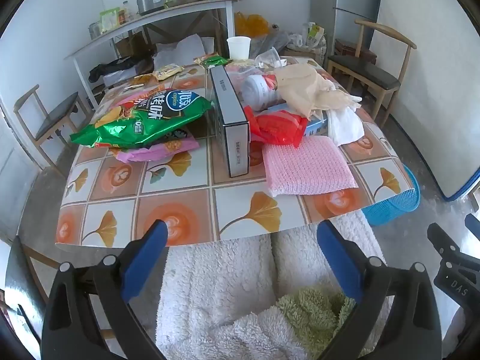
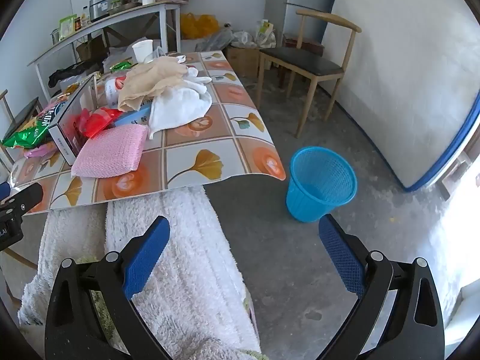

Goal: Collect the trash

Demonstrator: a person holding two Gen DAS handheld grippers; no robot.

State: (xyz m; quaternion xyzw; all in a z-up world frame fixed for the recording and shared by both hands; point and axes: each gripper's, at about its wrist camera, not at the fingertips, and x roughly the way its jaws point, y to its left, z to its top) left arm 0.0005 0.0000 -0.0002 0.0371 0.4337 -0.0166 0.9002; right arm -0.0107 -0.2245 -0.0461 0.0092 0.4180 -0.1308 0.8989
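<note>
**Ana:** Several pieces of trash sit heaped on the tabletop (image 1: 180, 192): a green chip bag (image 1: 144, 117) at ten o'clock from the left tongs (image 1: 241, 241), a red wrapper (image 1: 276, 127) at about one o'clock, crumpled paper (image 1: 312, 90) beyond it.

**Ben:** Why is the blue bin (image 2: 321, 183) down on the floor?

**Ana:** My guess is it stands just off the tabletop's corner so scraps can be dropped in with a short swing. From the right tongs (image 2: 244, 235) it lies at one o'clock, near.

**Ben:** Are either tongs grasping anything?

**Ana:** No. Both are spread wide and empty, tilted downward over a white fleece-covered lap (image 1: 216, 285), well short of the heap.

**Ben:** And the grey box (image 1: 231, 120)?

**Ana:** Standing on edge at twelve o'clock, touching the wrapper.
</note>
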